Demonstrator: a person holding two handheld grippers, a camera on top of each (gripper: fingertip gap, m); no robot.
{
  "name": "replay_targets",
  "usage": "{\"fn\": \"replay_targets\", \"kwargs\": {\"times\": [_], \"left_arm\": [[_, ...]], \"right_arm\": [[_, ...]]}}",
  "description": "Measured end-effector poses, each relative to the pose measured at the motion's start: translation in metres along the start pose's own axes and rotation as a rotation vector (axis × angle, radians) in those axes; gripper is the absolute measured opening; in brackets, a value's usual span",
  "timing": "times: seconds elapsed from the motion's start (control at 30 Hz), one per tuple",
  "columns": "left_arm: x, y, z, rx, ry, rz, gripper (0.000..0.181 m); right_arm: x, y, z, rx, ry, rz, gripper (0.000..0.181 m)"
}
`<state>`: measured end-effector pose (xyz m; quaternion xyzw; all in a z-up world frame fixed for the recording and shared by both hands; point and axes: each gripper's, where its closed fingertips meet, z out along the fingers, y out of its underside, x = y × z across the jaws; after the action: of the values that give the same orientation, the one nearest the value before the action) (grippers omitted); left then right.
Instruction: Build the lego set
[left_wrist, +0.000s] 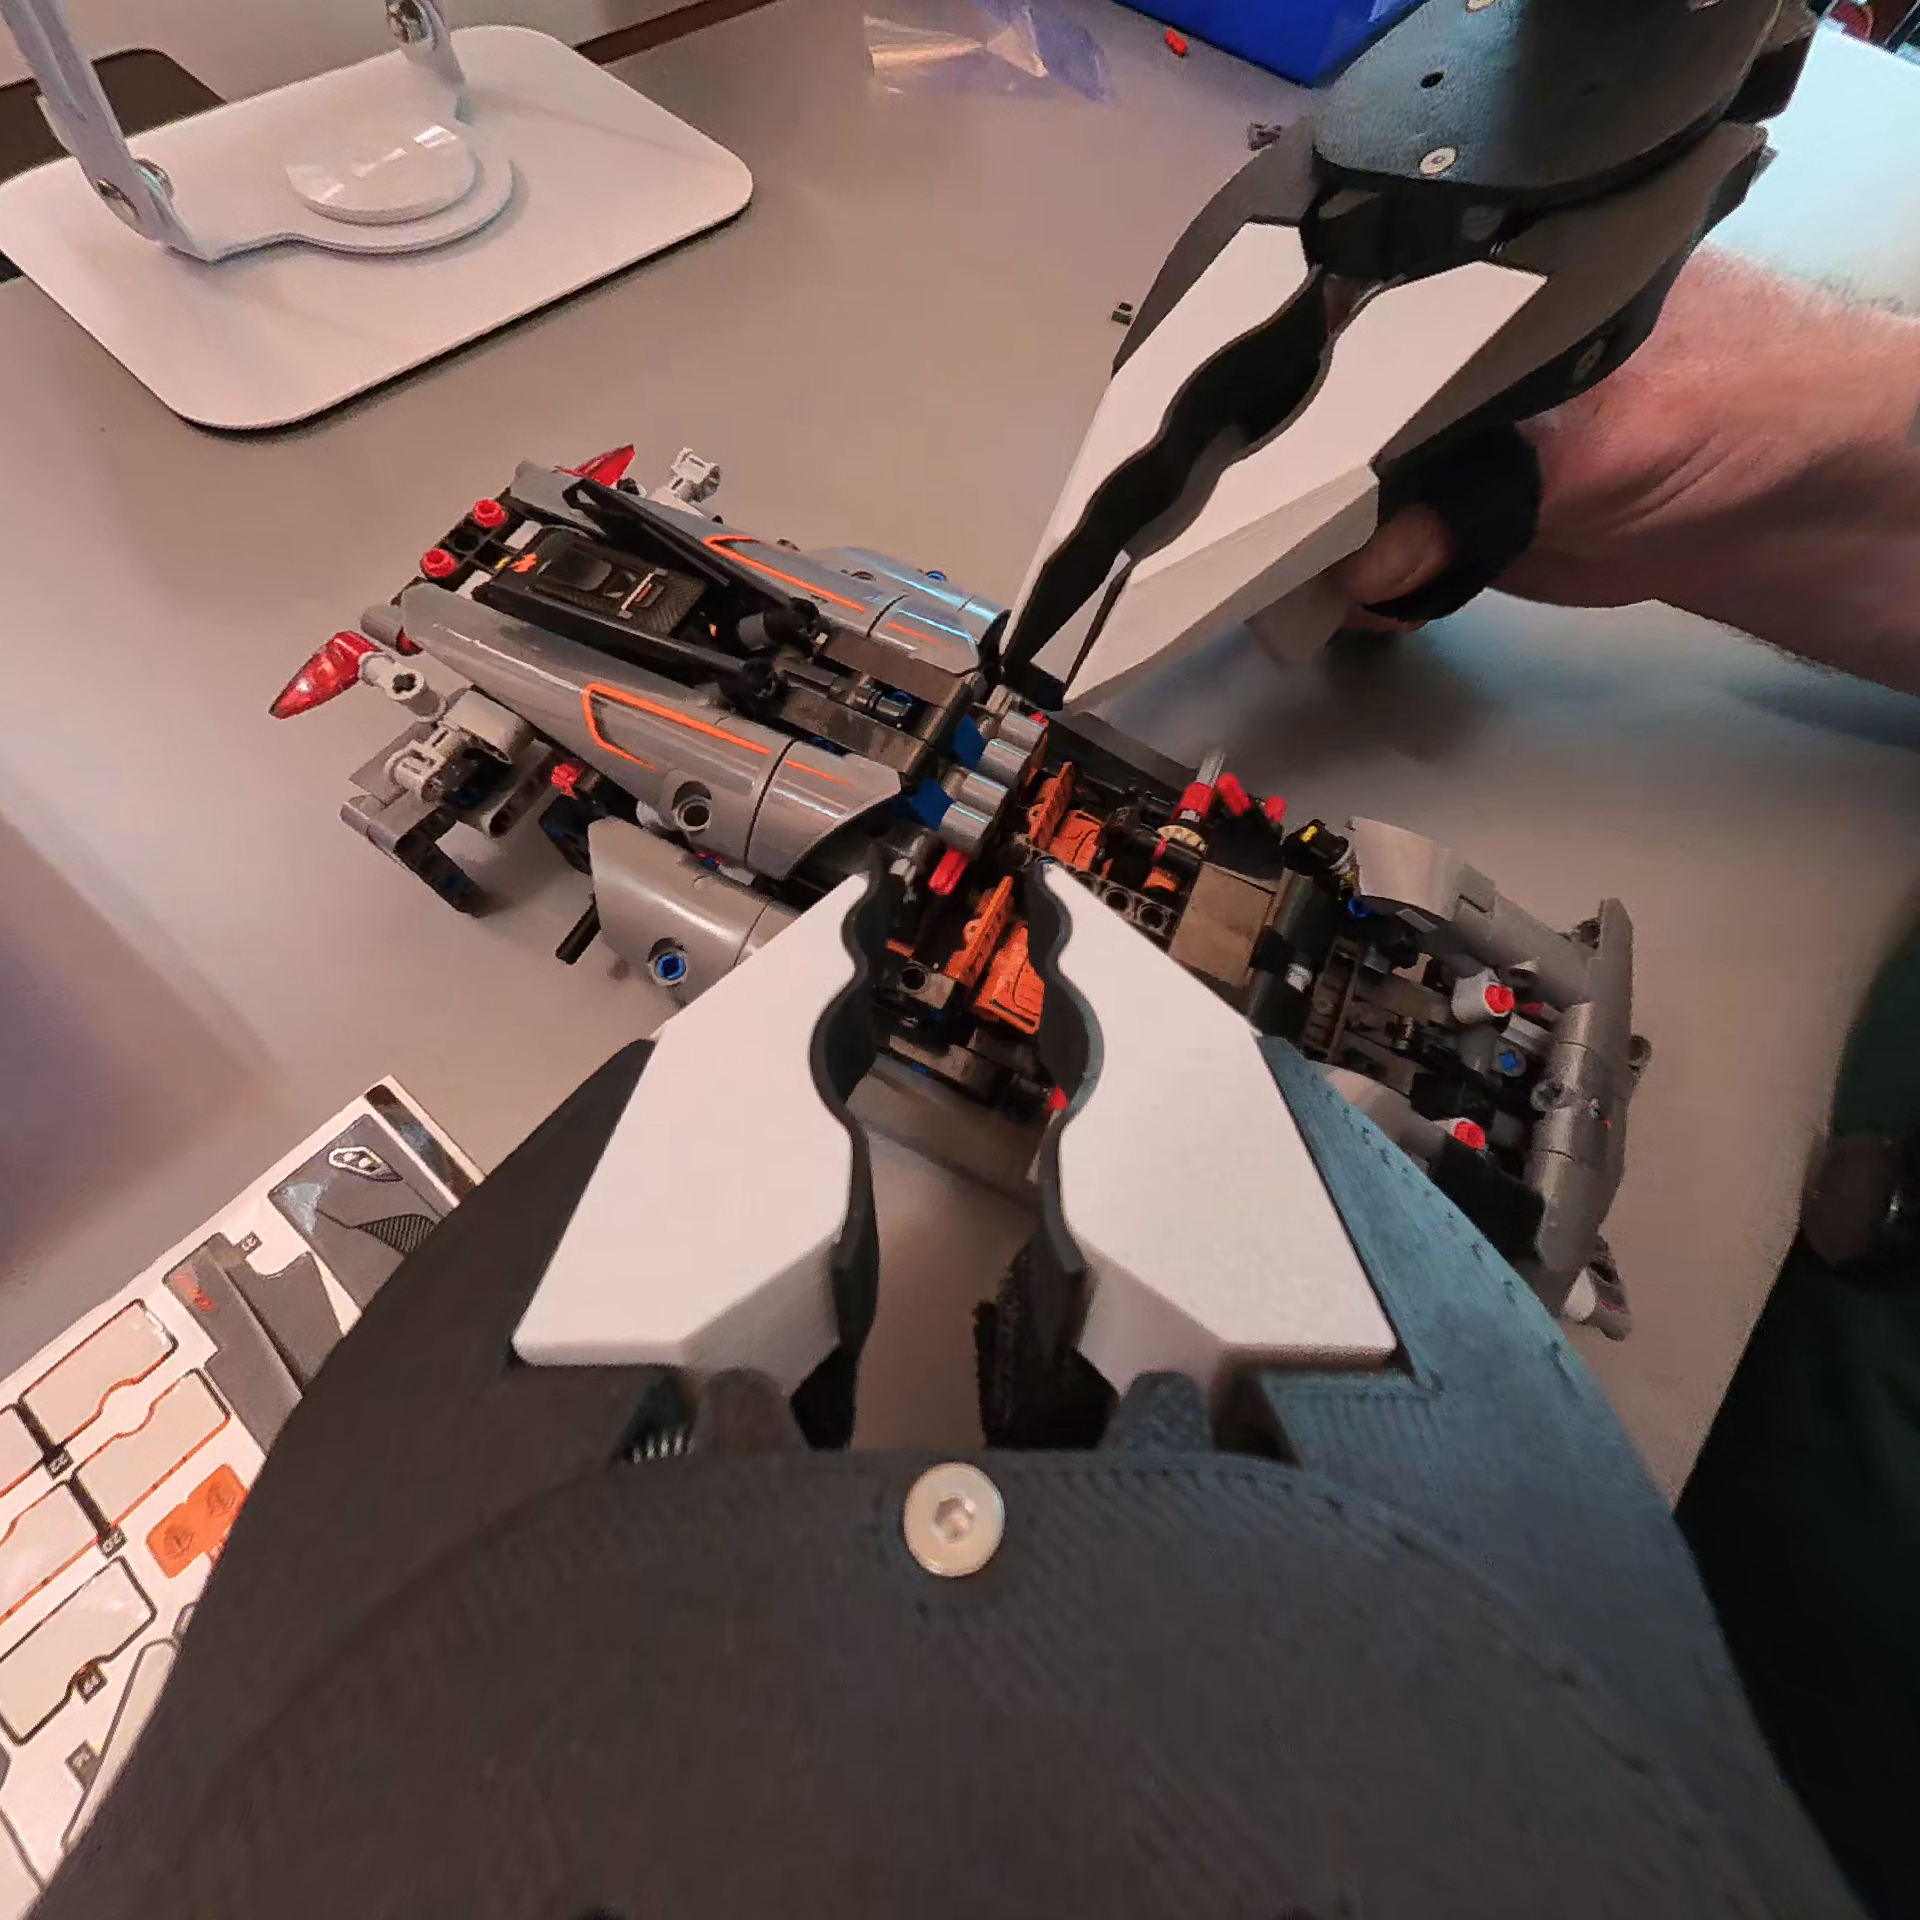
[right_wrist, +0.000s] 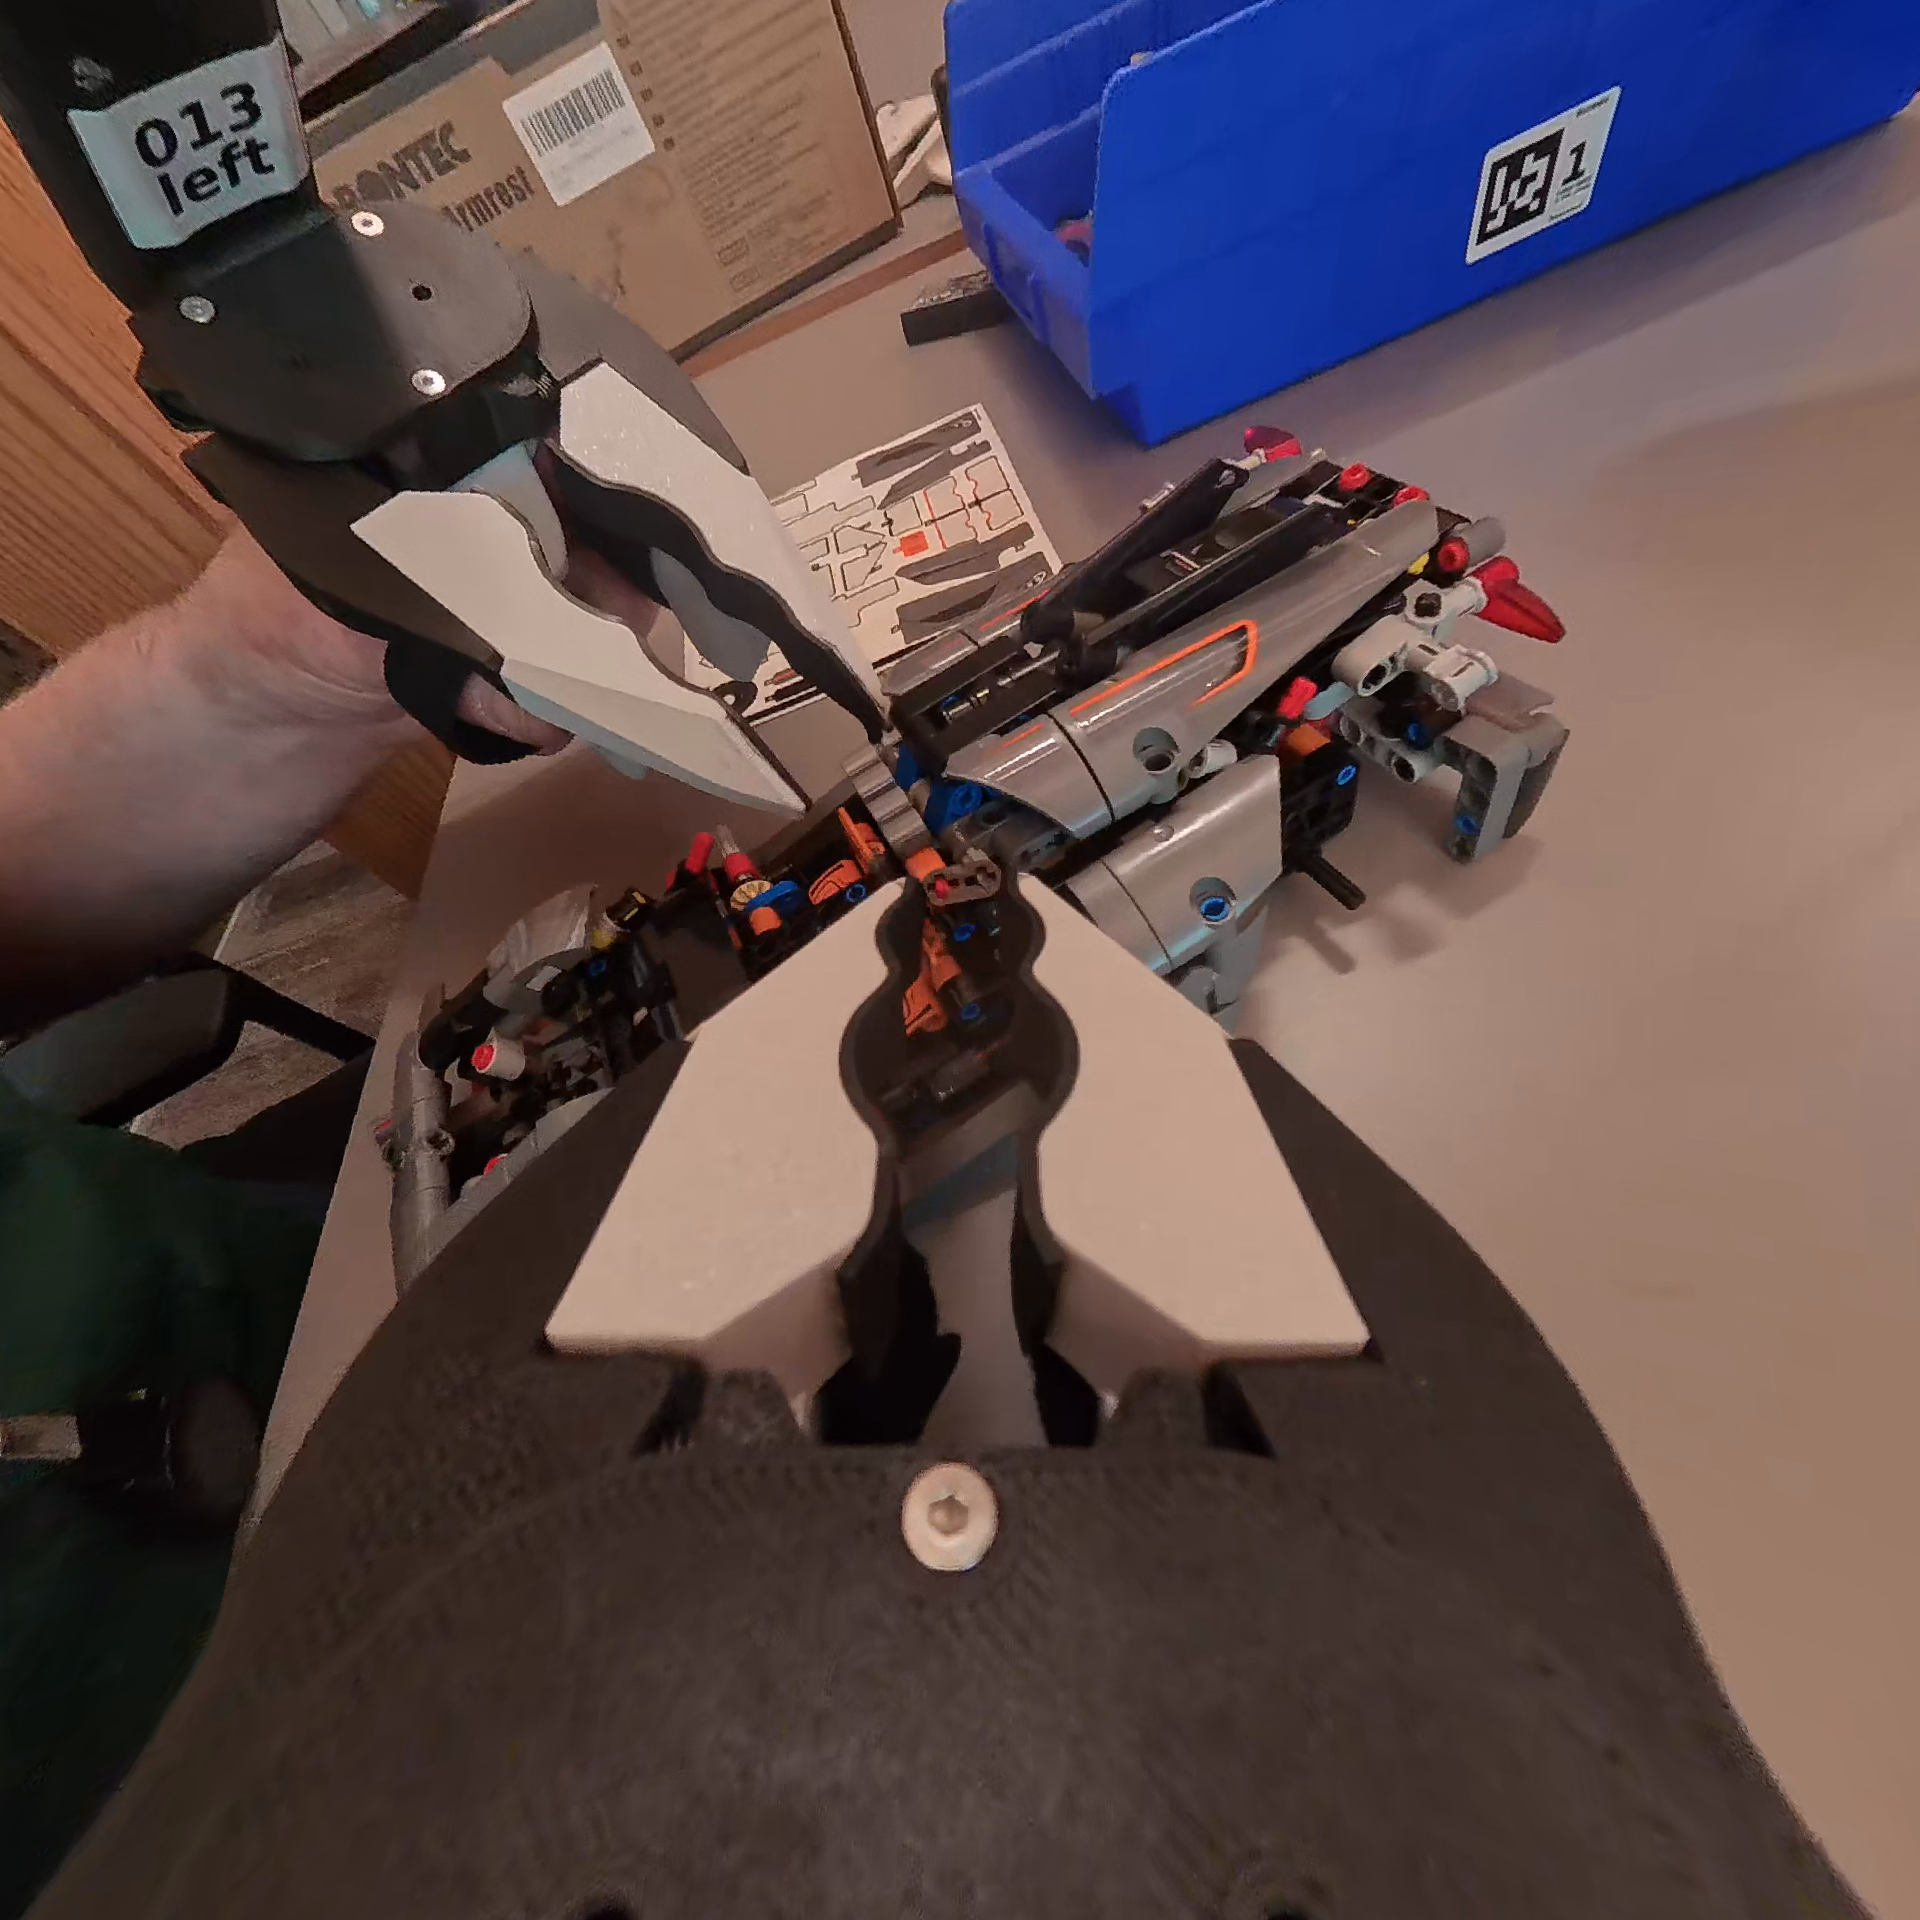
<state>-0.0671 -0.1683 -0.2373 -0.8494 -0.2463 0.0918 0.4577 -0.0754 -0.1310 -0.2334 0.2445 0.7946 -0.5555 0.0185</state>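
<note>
A grey, black and orange lego car (left_wrist: 727, 707) lies on the grey table, its open middle showing orange seats (left_wrist: 1003, 956). My left gripper (left_wrist: 956, 881) is open, its tips just above the car's middle. In the right wrist view the left gripper (right_wrist: 844, 767) reaches the car (right_wrist: 1143, 707) from the upper left. My right gripper (right_wrist: 959, 888) is shut on a small grey connector with a red pin (right_wrist: 961, 871), held at the car's middle. In the left wrist view the right gripper (left_wrist: 1039, 681) comes down from the upper right, with its tips at the car's roof joint.
A sticker sheet (left_wrist: 156, 1403) lies at the lower left, and it also shows behind the car in the right wrist view (right_wrist: 914, 540). A white stand base (left_wrist: 364, 208) is at the far left. A blue bin (right_wrist: 1299, 208), a cardboard box (right_wrist: 623, 156) and a black flat piece (right_wrist: 951, 312) stand beyond the car. My hands' fingertips stand some 5 cm from each other.
</note>
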Motion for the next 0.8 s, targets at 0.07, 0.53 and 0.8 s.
{"fn": "replay_targets", "kwargs": {"times": [0.07,0.53,0.8], "left_arm": [[-0.0011,0.0001,0.0003,0.007,-0.003,-0.006,0.023],[-0.0020,0.0010,0.0017,0.023,-0.022,-0.022,0.022],[-0.0089,0.0017,-0.0021,0.047,-0.089,-0.012,0.020]], "right_arm": [[0.0016,0.0008,0.0006,-0.009,-0.001,0.004,0.012],[0.0023,0.0045,0.0014,-0.052,-0.055,-0.011,0.012],[0.0033,0.0035,0.0063,-0.079,-0.107,-0.045,0.011]]}}
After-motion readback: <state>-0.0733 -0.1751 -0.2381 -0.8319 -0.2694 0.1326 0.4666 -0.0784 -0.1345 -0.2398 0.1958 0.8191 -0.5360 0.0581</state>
